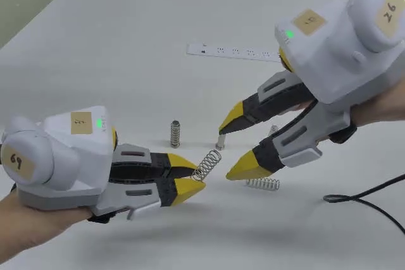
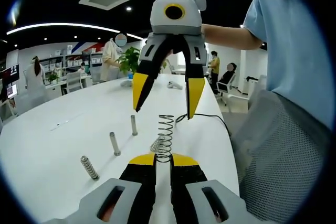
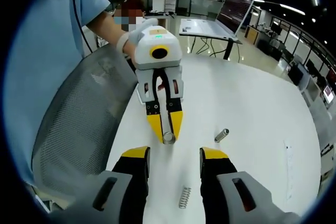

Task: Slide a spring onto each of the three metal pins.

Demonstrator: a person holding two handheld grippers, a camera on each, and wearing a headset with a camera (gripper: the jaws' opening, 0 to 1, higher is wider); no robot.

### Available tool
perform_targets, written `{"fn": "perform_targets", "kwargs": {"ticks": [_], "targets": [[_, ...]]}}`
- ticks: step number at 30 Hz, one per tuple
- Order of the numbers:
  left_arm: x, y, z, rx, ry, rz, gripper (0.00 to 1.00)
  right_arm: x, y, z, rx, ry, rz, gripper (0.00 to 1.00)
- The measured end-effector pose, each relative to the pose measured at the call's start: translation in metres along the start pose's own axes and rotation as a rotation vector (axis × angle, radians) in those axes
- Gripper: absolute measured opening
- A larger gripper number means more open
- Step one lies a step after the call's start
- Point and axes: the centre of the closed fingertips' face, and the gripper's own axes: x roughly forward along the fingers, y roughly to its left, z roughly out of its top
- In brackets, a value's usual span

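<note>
Left tongs (image 1: 190, 183), nearest, low over the white bench (image 1: 126, 61). The jaws are pinched together on one end of a coiled steel spring (image 1: 207, 164). The rest of the coil sticks out past the tips toward the pins. It is probably gripped by the end so that the open bore is free to go over a pin top.

Just right of that, a loose second spring (image 1: 262, 183) lies flat on the bench with nothing touching it.

Right tongs (image 1: 237, 150) sit above it, jaws spread wide and empty, tips facing the held spring. My guess is that they are there to steady or guide the coil.

Beyond the tips:
- A short bare metal pin (image 1: 220, 142) stands upright, close to the held spring's free end.
- To its left is a pin already wearing a spring (image 1: 175, 133).
- The third pin (image 2: 134, 125) is bare; in the head view it sits partly behind the right tongs.

By my reckoning, one of three is done.

Room: the bench is open to the left and on the far side. A black cable (image 1: 361, 199) at the near right could snag that arm. A white power strip (image 1: 234, 50) lies farther back, well clear.
</note>
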Motion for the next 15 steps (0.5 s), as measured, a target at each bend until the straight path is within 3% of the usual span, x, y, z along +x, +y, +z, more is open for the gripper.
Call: {"fn": "perform_targets", "kwargs": {"ticks": [10, 15], "targets": [[0.000, -0.002, -0.008, 0.021, 0.042, -0.008, 0.02, 0.008, 0.006, 0.005, -0.098, 0.056, 0.053, 0.37], [-0.002, 0.000, -0.008, 0.024, 0.052, -0.007, 0.02, 0.013, 0.010, 0.005, -0.135, 0.075, 0.067, 0.31]]}}
